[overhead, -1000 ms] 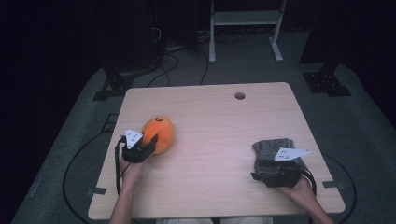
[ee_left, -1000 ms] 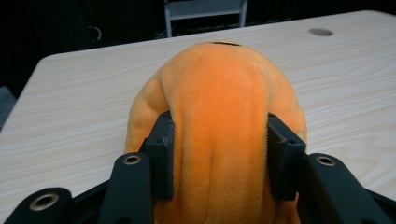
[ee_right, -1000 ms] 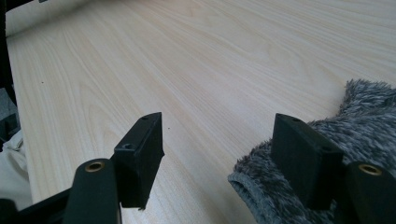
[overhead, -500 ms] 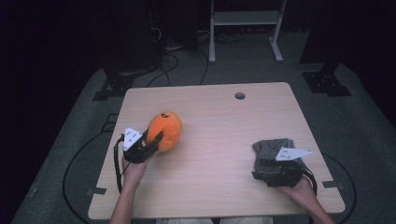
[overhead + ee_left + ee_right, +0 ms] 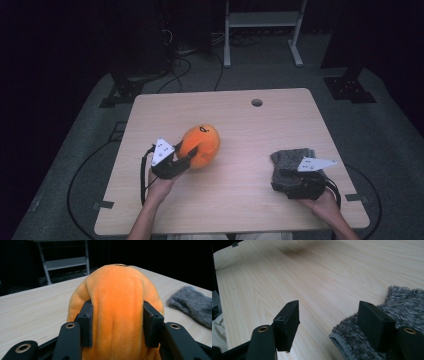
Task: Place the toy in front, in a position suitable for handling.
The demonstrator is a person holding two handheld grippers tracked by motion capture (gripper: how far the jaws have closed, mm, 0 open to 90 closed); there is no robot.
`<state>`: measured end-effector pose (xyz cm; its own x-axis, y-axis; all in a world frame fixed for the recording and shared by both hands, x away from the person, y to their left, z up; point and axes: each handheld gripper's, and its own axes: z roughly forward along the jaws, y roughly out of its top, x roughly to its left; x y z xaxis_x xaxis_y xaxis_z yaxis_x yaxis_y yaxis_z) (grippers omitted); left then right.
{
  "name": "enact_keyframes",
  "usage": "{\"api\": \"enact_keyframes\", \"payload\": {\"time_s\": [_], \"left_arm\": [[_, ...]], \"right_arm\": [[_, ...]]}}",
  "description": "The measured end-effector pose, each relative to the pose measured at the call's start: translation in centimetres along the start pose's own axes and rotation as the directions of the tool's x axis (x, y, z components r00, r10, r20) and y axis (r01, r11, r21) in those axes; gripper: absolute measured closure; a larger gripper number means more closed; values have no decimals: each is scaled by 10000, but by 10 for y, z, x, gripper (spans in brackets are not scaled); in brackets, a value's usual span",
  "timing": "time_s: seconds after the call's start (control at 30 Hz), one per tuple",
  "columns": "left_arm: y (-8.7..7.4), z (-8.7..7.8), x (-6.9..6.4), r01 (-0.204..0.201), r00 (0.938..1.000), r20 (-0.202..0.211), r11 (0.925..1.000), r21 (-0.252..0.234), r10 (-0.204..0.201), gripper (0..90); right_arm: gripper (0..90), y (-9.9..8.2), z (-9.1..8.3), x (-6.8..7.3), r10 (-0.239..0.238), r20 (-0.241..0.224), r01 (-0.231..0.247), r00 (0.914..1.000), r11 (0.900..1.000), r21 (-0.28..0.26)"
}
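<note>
From above, the left gripper (image 5: 186, 156) clamps the orange plush (image 5: 201, 145) left of centre on the surface (image 5: 250, 200); the right gripper (image 5: 295, 181) rests on the grey cloth (image 5: 290, 157) near right. The left gripper view shows both jaws pressed into the plush (image 5: 117, 310). The right gripper view shows jaws wide apart, one over the cloth (image 5: 402, 307), gripping nothing.

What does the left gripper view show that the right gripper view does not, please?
Left gripper view: the left gripper shut on the orange plush toy, with a metal rack behind.
Right gripper view: the right gripper open, one jaw over the cloth's edge.
Both: the grey fuzzy cloth and the wooden table.
</note>
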<state>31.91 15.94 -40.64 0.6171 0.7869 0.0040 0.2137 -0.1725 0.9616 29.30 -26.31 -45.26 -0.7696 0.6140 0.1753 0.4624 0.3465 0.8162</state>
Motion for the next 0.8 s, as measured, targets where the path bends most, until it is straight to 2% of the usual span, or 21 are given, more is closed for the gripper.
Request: {"api": "enact_keyframes", "payload": {"time_s": [0.1, 0.17, 0.37, 0.47, 0.5, 0.53, 0.57, 0.63, 0.7, 0.77, 0.8], "left_arm": [[1, 4, -11, -96, 9991, 415, 10000, -23, 96, 528], [2, 7, -20, -301, 9971, 701, 9995, 29, 299, 527], [2, 17, -42, -640, 9871, 1477, 9978, 145, 611, 524], [1, 21, -50, -769, 9819, 1752, 9968, 229, 717, 522], [1, 21, -50, -769, 9819, 1752, 9968, 229, 717, 521], [0, 24, -55, -875, 9784, 1899, 9959, 249, 812, 521], [0, 24, -55, -875, 9784, 1899, 9959, 249, 812, 521], [-1, 28, -62, -1029, 9725, 2131, 9942, 301, 941, 520], [-1, 29, -65, -1099, 9710, 2170, 9934, 340, 1000, 520], [-2, 32, -69, -1233, 9656, 2355, 9915, 424, 1100, 520], [-2, 32, -69, -1233, 9656, 2355, 9915, 424, 1100, 519]], "right_arm": [[332, 0, -1, -1, 28, 9, -28, 10000, 10000, -45], [331, 0, -1, -1, 29, 30, -29, 10000, 10000, -57], [332, 0, -2, -1, 12, 66, -12, 10000, 9999, -105], [332, 0, -3, -2, 40, 83, -39, 10000, 9999, -148], [332, 0, -3, -2, 40, 83, -39, 10000, 9999, -148], [332, 0, -4, -2, 66, 99, -64, 9999, 9998, -164], [332, 0, -4, -2, 66, 99, -64, 9999, 9998, -164], [332, 0, -4, -3, 57, 115, -55, 9999, 9998, -197], [331, 0, -5, -3, 75, 162, -71, 9998, 9997, -234], [332, 0, -6, -3, 85, 194, -80, 9998, 9996, -267], [332, 0, -6, -3, 79, 212, -73, 9997, 9996, -278]]}}
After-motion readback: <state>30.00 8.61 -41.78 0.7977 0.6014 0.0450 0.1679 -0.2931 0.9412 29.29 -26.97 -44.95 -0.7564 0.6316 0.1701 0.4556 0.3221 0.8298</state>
